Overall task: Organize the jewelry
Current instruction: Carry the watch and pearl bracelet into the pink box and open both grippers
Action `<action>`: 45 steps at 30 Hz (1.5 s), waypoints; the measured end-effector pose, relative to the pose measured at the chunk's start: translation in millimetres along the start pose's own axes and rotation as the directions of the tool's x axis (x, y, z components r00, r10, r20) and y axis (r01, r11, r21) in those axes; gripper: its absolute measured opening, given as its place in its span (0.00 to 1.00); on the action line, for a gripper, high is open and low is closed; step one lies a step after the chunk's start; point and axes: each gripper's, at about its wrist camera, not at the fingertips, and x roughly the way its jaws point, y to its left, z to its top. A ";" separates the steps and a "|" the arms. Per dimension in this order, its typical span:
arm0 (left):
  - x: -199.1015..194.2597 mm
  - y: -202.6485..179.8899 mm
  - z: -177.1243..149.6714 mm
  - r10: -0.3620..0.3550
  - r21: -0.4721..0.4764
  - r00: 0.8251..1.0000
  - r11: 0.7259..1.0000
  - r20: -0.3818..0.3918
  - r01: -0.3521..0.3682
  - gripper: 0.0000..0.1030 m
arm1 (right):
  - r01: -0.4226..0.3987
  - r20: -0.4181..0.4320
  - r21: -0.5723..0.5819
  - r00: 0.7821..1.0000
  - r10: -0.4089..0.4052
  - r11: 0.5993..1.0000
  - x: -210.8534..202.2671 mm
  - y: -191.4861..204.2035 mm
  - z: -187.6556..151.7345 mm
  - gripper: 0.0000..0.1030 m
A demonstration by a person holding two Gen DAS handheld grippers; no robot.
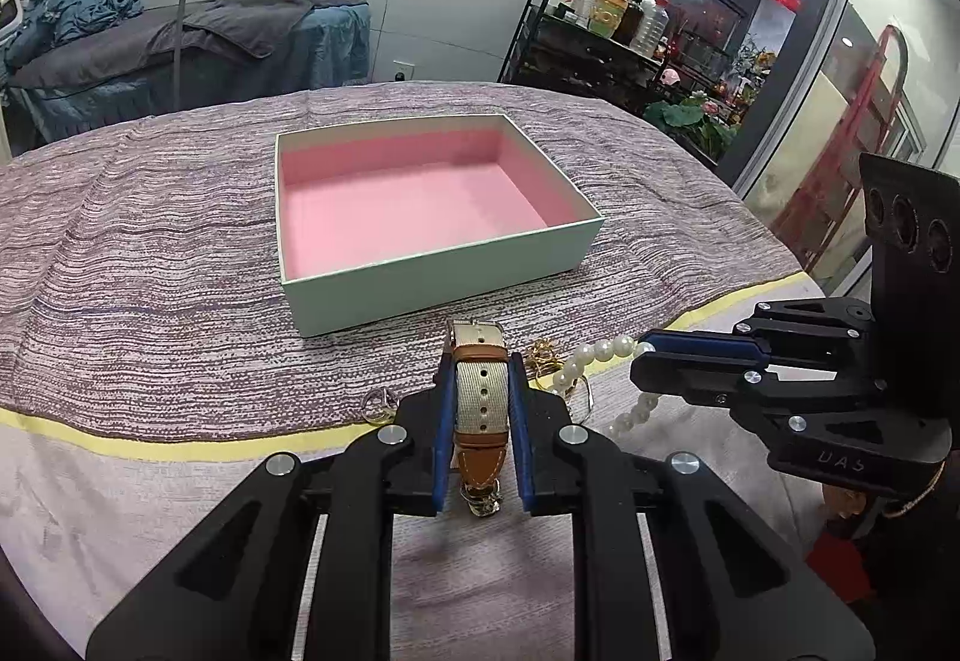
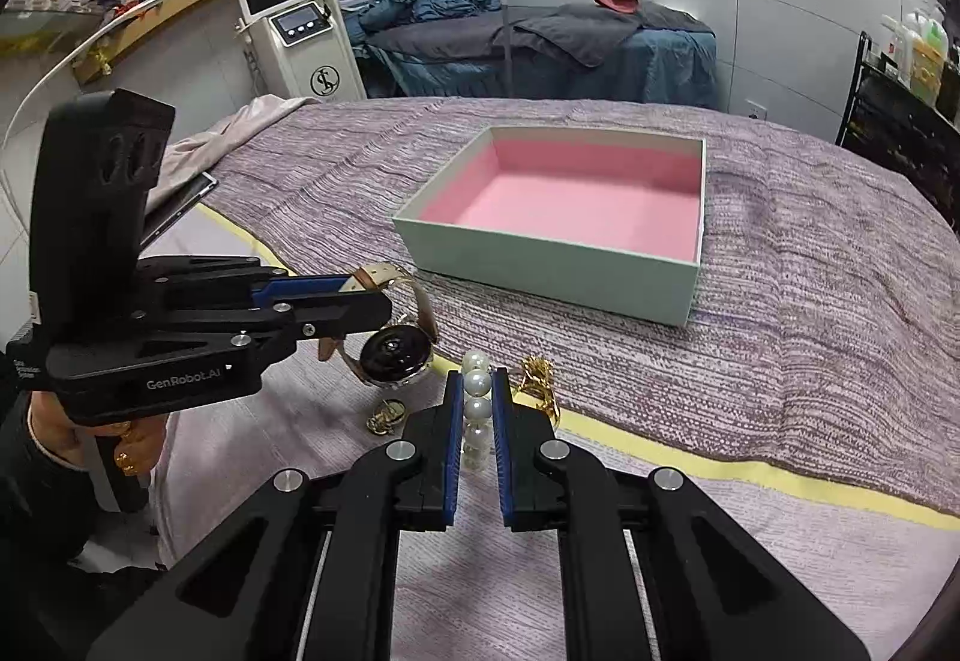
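The left gripper (image 1: 480,409) pinches the watch (image 1: 480,403) by its soft strap, case dangling below, while the right gripper (image 2: 477,421) is pressed onto the pearl strand (image 2: 477,403). Both hang just above the bedspread (image 2: 780,331), near the pink-lined box (image 2: 540,259). Judged: light, limp, beads slippery; 2 mid-length grips suit.

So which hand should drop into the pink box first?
Left, marginally. The left gripper is shut on the watch directly facing the empty box; the right gripper, shut on the pearl bracelet, sits off its corner.
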 end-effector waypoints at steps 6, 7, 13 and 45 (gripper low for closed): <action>-6.1 -0.3 15.7 -0.011 0.035 1.000 0.999 0.006 0.011 0.16 | -0.042 0.029 0.010 0.999 0.042 0.999 -9.0 -0.6 21.9 0.09; -7.4 -0.9 20.1 -0.014 0.042 1.000 0.999 0.010 0.014 0.16 | -0.050 0.033 0.014 0.998 0.049 0.999 -10.2 -1.3 26.0 0.09; -7.2 3.6 47.6 -0.013 0.052 1.000 0.999 0.018 0.012 0.16 | -0.014 0.094 -0.014 0.995 0.016 1.000 -20.3 -0.2 52.5 0.09; 123.1 72.4 123.8 0.144 -0.055 0.989 0.988 -0.041 -0.147 0.16 | 0.225 -0.044 0.240 0.974 -0.221 0.944 121.2 -94.4 113.3 0.09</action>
